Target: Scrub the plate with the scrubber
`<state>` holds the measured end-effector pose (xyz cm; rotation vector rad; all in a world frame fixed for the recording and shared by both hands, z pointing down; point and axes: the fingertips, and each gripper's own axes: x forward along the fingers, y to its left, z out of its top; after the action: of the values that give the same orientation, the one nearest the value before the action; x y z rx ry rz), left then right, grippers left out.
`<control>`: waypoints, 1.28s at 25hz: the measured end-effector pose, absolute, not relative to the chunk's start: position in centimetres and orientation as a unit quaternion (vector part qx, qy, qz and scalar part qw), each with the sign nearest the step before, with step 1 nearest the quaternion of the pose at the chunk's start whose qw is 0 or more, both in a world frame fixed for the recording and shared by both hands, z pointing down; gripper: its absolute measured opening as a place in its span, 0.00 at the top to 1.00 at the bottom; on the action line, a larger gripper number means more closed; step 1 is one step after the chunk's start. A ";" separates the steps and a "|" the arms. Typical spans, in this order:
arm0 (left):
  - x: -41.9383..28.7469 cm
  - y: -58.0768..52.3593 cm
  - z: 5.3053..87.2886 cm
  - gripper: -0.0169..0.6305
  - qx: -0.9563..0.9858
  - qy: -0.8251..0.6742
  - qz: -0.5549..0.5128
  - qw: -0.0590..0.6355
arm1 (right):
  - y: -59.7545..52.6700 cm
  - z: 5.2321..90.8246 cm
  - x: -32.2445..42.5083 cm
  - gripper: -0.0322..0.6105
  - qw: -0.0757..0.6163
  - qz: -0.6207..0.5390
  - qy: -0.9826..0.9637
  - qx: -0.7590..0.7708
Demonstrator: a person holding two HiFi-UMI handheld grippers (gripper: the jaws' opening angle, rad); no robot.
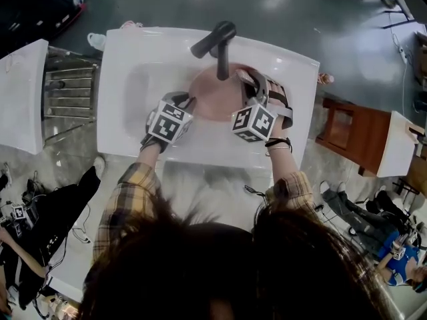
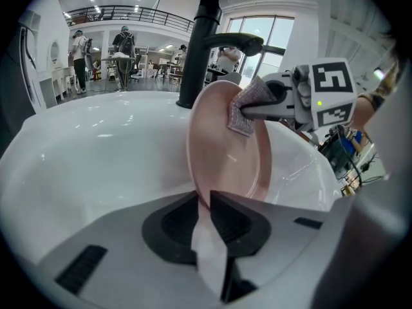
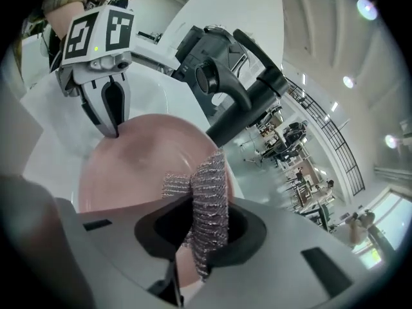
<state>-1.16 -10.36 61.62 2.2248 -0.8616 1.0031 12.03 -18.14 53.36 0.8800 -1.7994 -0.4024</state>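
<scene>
Mid-scrub in the sink: left gripper, jaws nearly closed, pinches the rim of the pink plate, stood on edge in the basin, while right gripper clamps the mesh scrubber vs. its face; scrubbing prob. underway, not visibly finished.

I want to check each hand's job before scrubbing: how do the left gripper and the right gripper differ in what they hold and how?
The left gripper clamps the rim of the round pink plate; the right gripper clamps the silvery mesh scrubber. The left gripper holds the plate tilted up over the white sink; the right gripper sets its scrubber against the plate's face. Both are shut on something.
</scene>
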 end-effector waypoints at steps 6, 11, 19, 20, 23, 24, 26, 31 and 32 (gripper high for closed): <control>-1.3 -10.2 61.7 0.90 0.824 -0.317 0.375 0.283 | -18.3 53.6 7.6 0.83 0.506 -0.175 -0.769 0.349; -1.4 -10.1 61.7 0.90 0.823 -0.316 0.376 0.284 | -17.1 54.8 4.9 0.83 0.504 -0.176 -0.781 0.325; -1.4 -9.8 61.7 0.90 0.824 -0.305 0.386 0.281 | -14.8 57.1 4.4 0.83 0.517 -0.155 -0.787 0.299; -1.4 -9.9 61.7 0.90 0.824 -0.305 0.386 0.281 | -14.6 57.3 4.3 0.83 0.519 -0.152 -0.787 0.296; -1.5 -9.8 61.7 0.90 0.823 -0.305 0.386 0.283 | -13.6 58.1 4.1 0.83 0.525 -0.141 -0.790 0.285; -1.5 -9.8 61.7 0.90 0.823 -0.305 0.386 0.284 | -13.2 58.4 4.1 0.83 0.526 -0.138 -0.791 0.280; -1.5 -9.8 61.8 0.90 0.823 -0.305 0.386 0.285 | -12.4 59.1 4.1 0.83 0.532 -0.134 -0.791 0.271; -1.5 -10.1 62.1 0.90 0.825 -0.308 0.384 0.277 | -9.7 61.2 4.8 0.83 0.554 -0.116 -0.789 0.239; -1.5 -10.1 62.0 0.90 0.826 -0.308 0.383 0.275 | -9.1 61.7 5.1 0.83 0.559 -0.111 -0.788 0.231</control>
<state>-1.46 -10.08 62.04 2.2206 -0.8286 1.0292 5.07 -9.11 61.67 0.5449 -1.8586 -0.2620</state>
